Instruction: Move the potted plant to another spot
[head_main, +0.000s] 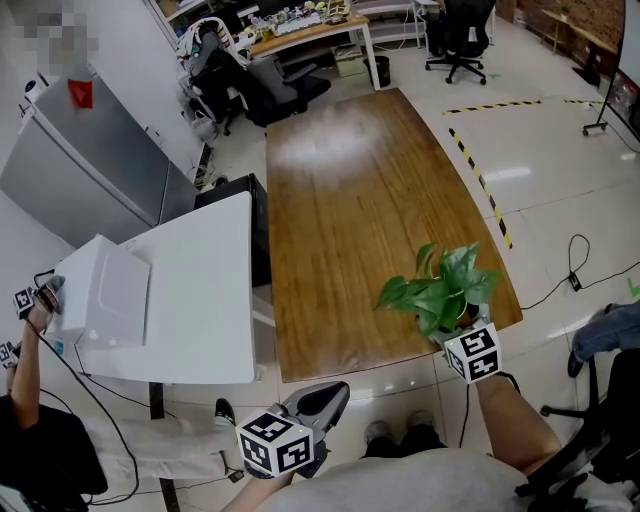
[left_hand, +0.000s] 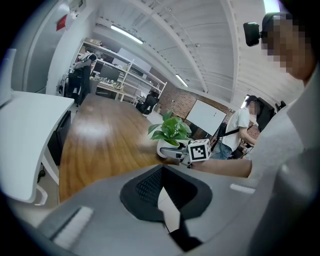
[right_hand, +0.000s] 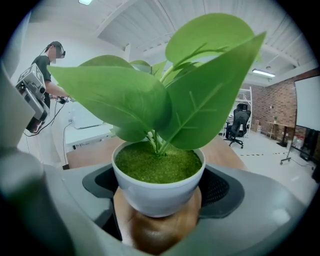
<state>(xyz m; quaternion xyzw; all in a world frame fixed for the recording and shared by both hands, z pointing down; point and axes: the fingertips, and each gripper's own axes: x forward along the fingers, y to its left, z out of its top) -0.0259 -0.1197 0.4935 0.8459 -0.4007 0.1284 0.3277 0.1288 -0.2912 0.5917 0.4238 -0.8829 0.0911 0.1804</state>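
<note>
Head view
- Plant place: potted plant (head_main: 440, 285) is at the near right corner of the wood surface (head_main: 350, 200), close to the edge.
- Right tongs: right tongs (head_main: 455, 332) come in under the leaves from the near side. The marker cube (head_main: 472, 352) is just behind the pot.
- Left tongs: left tongs (head_main: 330, 398) are low at near centre, off the surface and well apart from the plant.
- Left side: white surface (head_main: 200, 290) stands beside the wood one. A 2nd person (head_main: 30, 420) is at its left end.

Left gripper view
- Left tongs state: left tongs (left_hand: 161, 170) have tips together, nothing btw. them.
- Plant: potted plant (left_hand: 170, 131) is far ahead on the wood surface (left_hand: 100, 140), w/ the right tongs (left_hand: 170, 151) around its white pot.
- Background: whiteboard (left_hand: 207, 117) is behind the plant.

Right gripper view
- Right tongs state: right tongs (right_hand: 157, 192) are clamped on the white pot, one dark pad on each side, touching it.
- Plant: potted plant (right_hand: 157, 165) is upright, green soil top visible, and big leaves fill the upper part.
- Under pot: wood shows w/ a reflection. Whether the pot bottom rests on it, I cannot tell.
- Far left: the 2nd person (right_hand: 50, 65) stands near the white surface (right_hand: 87, 132).
</note>
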